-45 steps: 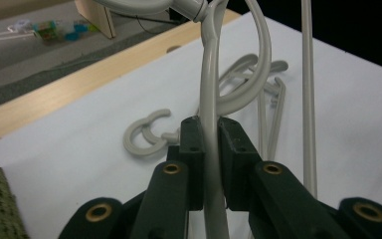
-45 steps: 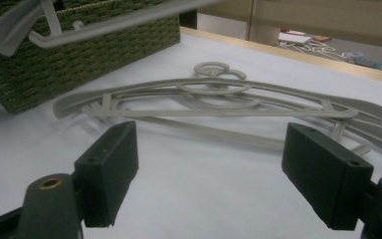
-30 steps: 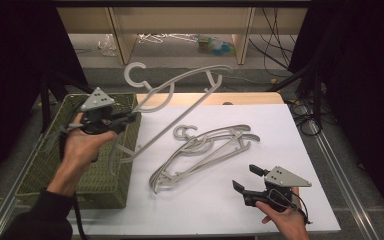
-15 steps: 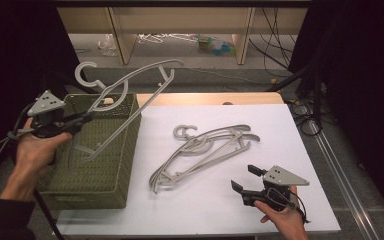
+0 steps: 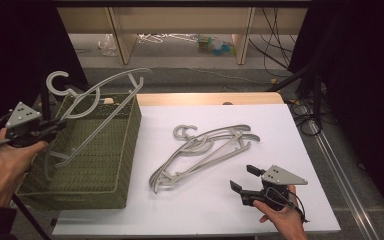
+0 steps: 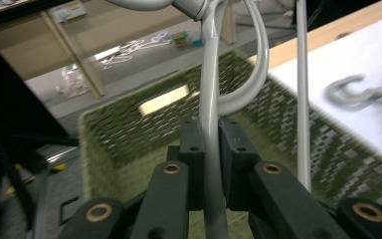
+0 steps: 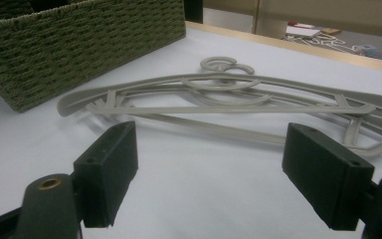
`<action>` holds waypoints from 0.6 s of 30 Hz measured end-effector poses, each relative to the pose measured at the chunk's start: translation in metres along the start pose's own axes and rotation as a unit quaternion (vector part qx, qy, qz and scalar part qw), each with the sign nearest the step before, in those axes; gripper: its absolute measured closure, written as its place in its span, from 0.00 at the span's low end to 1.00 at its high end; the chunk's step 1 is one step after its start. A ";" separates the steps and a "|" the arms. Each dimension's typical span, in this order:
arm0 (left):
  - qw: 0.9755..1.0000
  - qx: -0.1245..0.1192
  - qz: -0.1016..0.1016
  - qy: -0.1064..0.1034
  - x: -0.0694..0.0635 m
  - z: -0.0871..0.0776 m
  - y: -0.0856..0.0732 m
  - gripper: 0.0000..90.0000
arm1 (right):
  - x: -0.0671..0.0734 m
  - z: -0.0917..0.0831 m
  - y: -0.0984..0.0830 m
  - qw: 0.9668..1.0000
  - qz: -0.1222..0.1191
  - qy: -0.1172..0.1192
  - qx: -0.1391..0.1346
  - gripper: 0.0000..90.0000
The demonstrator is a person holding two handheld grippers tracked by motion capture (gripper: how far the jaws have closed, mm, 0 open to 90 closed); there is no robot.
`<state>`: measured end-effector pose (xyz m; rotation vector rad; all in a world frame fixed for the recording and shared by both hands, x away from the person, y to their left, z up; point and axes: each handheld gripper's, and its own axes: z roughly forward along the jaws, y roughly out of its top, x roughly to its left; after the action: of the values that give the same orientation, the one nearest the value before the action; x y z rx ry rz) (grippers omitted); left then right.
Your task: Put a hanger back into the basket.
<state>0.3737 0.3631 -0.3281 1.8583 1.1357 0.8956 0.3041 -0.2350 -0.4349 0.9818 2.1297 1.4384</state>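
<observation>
The left gripper (image 5: 55, 127) was clamped on a grey hanger (image 5: 92, 102) above the basket (image 5: 125, 150), lowering due next, while the right gripper (image 5: 244, 181) waited jaws apart just short of the pile of hangers (image 5: 205, 150).

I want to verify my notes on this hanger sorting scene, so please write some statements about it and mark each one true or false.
1. The left gripper is shut on a grey hanger. True.
2. That hanger lies flat on the white mat. False: it is held above the green woven basket.
3. The right gripper holds a hanger. False: its fingers stand open and empty.
4. Several grey hangers lie piled on the white mat. True.
</observation>
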 end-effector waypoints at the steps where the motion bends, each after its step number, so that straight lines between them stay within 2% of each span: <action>1: 1.000 0.001 0.001 0.001 0.003 0.000 -0.004 0.91 | 0.000 -0.002 0.001 1.000 0.002 -0.002 0.010 0.25; 4: 1.000 0.001 -0.006 0.000 0.011 0.001 -0.014 0.90 | 0.000 0.000 0.000 1.000 0.004 -0.002 0.001 0.25; 5: 1.000 0.006 -0.004 0.005 0.014 0.001 -0.019 0.91 | 0.000 -0.002 0.000 1.000 0.004 -0.002 0.011 0.25; 7: 1.000 0.011 -0.002 0.006 0.016 0.002 -0.024 0.91 | 0.000 -0.002 0.001 1.000 0.007 -0.001 0.012 0.25; 9: 1.000 0.019 -0.002 0.013 0.020 0.002 -0.030 0.91 | -0.001 0.001 0.000 1.000 -0.003 -0.004 -0.003 0.25; 12: 0.999 0.029 -0.007 0.019 0.025 0.003 -0.039 0.91 | 0.000 -0.002 0.001 1.000 0.006 -0.001 0.012 0.25; 13: 0.999 0.032 -0.007 0.019 0.026 0.003 -0.041 0.91 | 0.000 0.000 0.000 1.000 0.007 -0.002 0.004 0.25; 15: 0.999 0.037 -0.008 0.022 0.027 0.002 -0.044 0.91 | 0.000 -0.001 0.000 1.000 0.005 -0.002 0.012 0.25; 17: 0.999 0.039 -0.015 0.023 0.028 0.003 -0.045 0.91 | 0.000 0.001 -0.001 1.000 0.007 0.000 0.000 0.25; 18: 0.999 0.041 -0.010 0.024 0.028 0.004 -0.045 0.91 | -0.001 0.003 -0.001 1.000 0.000 -0.002 -0.010 0.25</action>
<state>0.3697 0.4018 -0.3647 1.8966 1.2338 0.9001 0.3064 -0.2336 -0.4371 0.9761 2.1088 1.4537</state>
